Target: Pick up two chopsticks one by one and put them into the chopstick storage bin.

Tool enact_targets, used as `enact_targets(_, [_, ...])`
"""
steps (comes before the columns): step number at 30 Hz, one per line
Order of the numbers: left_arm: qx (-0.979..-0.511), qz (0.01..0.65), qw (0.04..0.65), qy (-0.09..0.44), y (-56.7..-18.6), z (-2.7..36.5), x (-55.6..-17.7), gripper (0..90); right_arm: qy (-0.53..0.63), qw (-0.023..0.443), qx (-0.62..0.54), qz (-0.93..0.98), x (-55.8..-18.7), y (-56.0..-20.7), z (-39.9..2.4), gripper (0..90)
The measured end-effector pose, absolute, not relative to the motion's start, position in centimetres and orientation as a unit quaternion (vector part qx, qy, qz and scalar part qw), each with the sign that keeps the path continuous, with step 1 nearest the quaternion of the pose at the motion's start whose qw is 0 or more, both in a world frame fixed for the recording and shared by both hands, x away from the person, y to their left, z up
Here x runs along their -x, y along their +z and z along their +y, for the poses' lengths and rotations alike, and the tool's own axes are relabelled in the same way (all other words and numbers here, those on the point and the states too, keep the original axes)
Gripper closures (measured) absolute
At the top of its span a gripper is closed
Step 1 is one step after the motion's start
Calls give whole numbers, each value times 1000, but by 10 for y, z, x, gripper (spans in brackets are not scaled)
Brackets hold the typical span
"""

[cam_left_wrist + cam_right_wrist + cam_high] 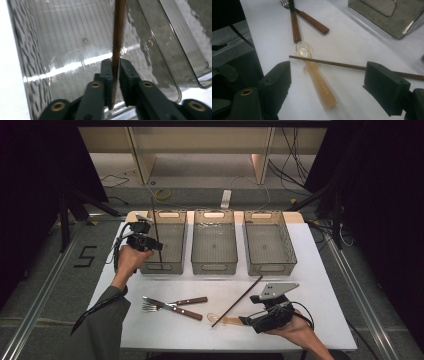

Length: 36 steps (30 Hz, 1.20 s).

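**Chopstick poised upright over the left bin**

Right now the left gripper [148, 241] hangs above the left bin [166, 215], and a dark brown chopstick [117, 50] stands between its two pads, which lie close on either side of it. In the left gripper view the stick touches the left pad while a thin sliver of light shows against the right one, so I judge the pinch to be loose at best, perhaps on the point of letting go. Its long axis runs nearly straight up and down, rising well above the jaws in the high view, with the lower tip just below the pads and the ribbed, smoky-clear floor of the bin directly beneath. That is the relation the coming move turns on: the bin lies straight under the tool, so a release should drop the stick inside, though its length may leave it leaning on a wall.

The stick itself is slender, smooth and reddish brown with a faint sheen.

The right gripper [327, 82] rests low with its jaws spread wide. Ahead of them a second chopstick [329, 64] lies across a pale translucent spoon [318, 80], and two wooden-handled forks [172, 306] sit beyond. This hand is the nearer to those pieces
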<state>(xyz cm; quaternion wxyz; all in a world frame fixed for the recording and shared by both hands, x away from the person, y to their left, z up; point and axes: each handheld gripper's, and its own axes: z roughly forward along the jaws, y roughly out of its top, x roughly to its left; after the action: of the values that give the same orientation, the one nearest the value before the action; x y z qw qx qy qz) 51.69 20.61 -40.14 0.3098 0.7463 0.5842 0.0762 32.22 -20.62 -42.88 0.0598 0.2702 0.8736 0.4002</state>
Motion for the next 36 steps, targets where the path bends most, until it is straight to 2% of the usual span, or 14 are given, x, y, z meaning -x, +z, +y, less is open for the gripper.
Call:
enact_targets(7, [-727, 599, 325, 81, -399, 211, -514, 561, 401, 60, -271, 873, -322, -429, -206, 225])
enact_targets(15, [-708, 584, 387, 88, -374, 212, -486, 335, 404, 71, -270, 871, -323, -426, -210, 226])
enact_targets(21, [-717, 549, 414, 111, -362, 207, -451, 262, 397, 91, -259, 876, -325, -422, -212, 232])
enact_targets(28, [-728, 519, 430, 123, -369, 200, -420, 215, 357, 115, -213, 902, -338, -413, -208, 244])
enact_targets(32, [-738, 498, 437, 124, -374, 198, -404, 190, 323, 115, -185, 921, -352, -408, -201, 258])
enact_targets(36, [-736, 486, 454, 129, -377, 198, -390, 178, 280, 95, -156, 942, -365, -408, -192, 260])
